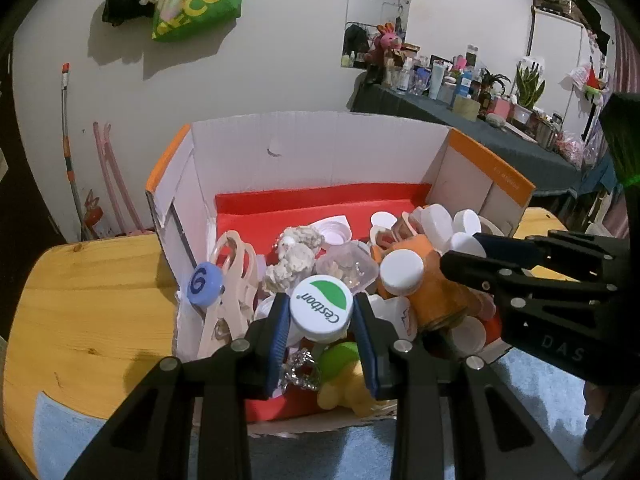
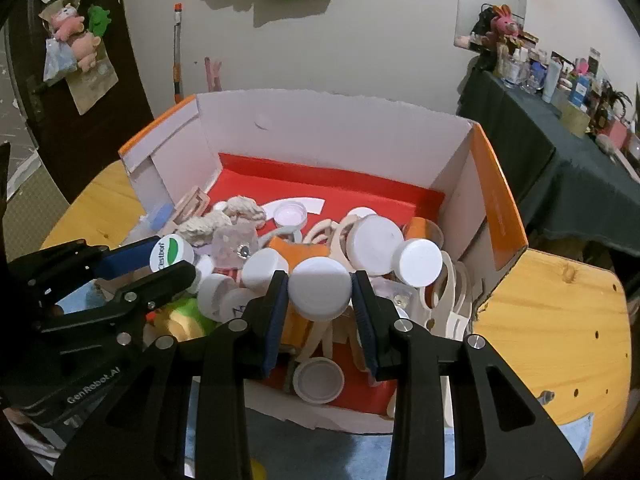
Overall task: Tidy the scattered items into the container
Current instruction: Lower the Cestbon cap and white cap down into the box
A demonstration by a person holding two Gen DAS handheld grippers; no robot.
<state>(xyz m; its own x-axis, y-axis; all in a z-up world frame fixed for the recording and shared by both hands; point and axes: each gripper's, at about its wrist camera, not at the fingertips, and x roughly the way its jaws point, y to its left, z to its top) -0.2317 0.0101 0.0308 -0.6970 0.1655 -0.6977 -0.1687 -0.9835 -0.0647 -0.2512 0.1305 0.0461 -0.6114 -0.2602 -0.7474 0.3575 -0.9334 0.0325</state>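
Note:
A white cardboard box (image 1: 320, 148) (image 2: 360, 128) with orange edges and a red floor holds a heap of white caps, shells, beige clips and an orange piece. My left gripper (image 1: 321, 312) is shut on a white and green "Cestbon" bottle cap (image 1: 321, 307) over the box's near side; it also shows in the right wrist view (image 2: 172, 254). My right gripper (image 2: 320, 292) is shut on a plain white cap (image 2: 320, 290) above the heap. The right gripper reaches in from the right in the left wrist view (image 1: 468, 256).
The box stands on a wooden table (image 1: 84, 304) (image 2: 560, 340) with a light blue cloth (image 1: 60, 428) at its near edge. A blue "6" disc (image 1: 204, 280) hangs at the box's left wall. A cluttered dark-clothed table (image 1: 480, 120) stands behind on the right.

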